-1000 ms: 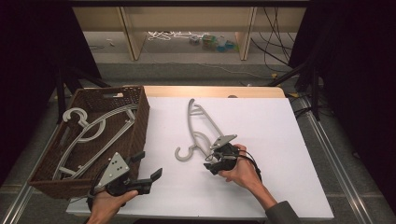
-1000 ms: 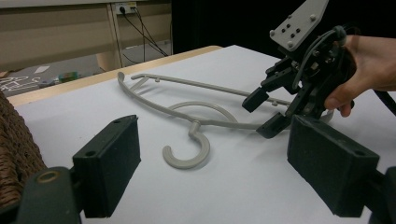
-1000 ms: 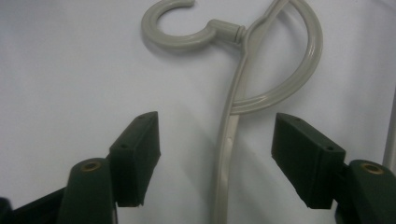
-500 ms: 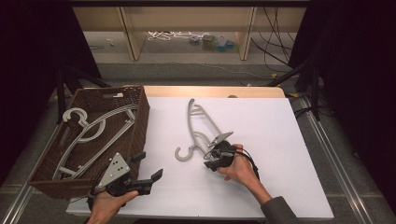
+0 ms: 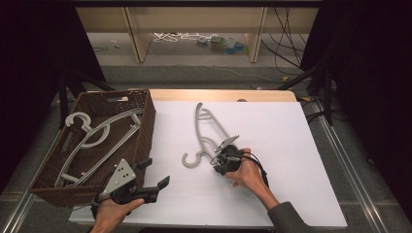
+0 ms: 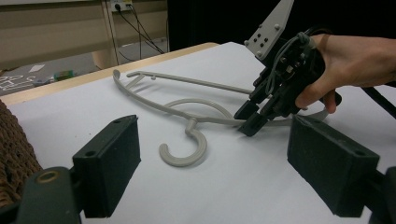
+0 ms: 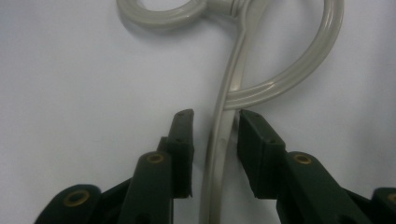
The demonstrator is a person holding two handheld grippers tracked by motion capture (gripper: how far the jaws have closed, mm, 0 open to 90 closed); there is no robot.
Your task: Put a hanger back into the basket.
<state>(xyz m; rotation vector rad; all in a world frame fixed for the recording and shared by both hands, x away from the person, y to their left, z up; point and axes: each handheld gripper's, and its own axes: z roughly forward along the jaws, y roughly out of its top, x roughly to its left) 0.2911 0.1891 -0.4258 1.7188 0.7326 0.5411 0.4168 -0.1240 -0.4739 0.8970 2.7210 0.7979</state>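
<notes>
On the white table top (image 5: 291, 145) my right gripper (image 7: 215, 140) has been closing, its jaws not quite touching the grey hanger (image 5: 206, 133) lying there, so I fear it slips sideways and I miss.

I see white counter (image 5: 272, 194): grey hanger (image 5: 206, 131) flat at frame centre, wicker basket (image 5: 141, 141) at left edge.
</notes>
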